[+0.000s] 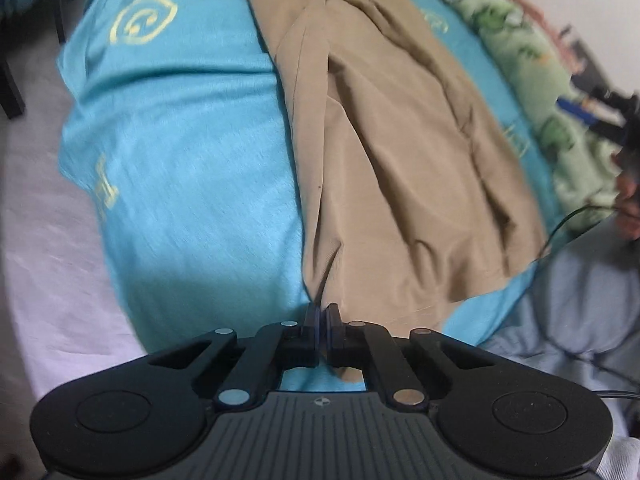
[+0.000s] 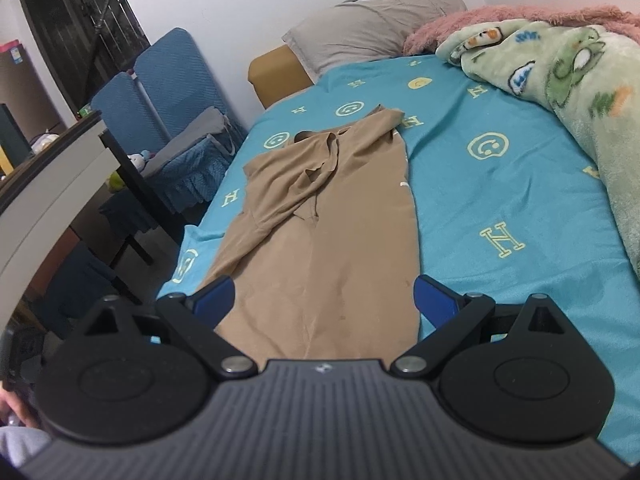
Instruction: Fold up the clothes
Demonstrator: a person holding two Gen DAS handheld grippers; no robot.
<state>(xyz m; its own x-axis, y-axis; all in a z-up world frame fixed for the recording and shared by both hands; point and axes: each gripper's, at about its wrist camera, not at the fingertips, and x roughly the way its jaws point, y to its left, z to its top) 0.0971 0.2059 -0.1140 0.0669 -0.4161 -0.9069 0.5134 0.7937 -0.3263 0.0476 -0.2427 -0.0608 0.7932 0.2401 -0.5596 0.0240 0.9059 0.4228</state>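
Note:
A tan garment [image 1: 400, 160] lies lengthwise on the turquoise bed sheet [image 1: 180, 160], with one sleeve folded across its chest. My left gripper [image 1: 320, 316] points steeply down at the garment's near left hem corner, shut with tan fabric pinched between its fingers. In the right wrist view the same tan garment [image 2: 328, 248] stretches away toward the pillow. My right gripper [image 2: 324, 296] hovers over its near hem, open wide, its blue pads [image 2: 216, 292] on either side of the cloth and nothing pressed between them.
A green cartoon blanket [image 2: 580, 92] is heaped along the bed's right side, and a grey pillow [image 2: 372, 28] lies at the head. Blue chairs [image 2: 168, 92] and a desk [image 2: 52, 184] stand left of the bed. A person's hand [image 1: 628, 208] and a cable [image 1: 568, 220] show at right.

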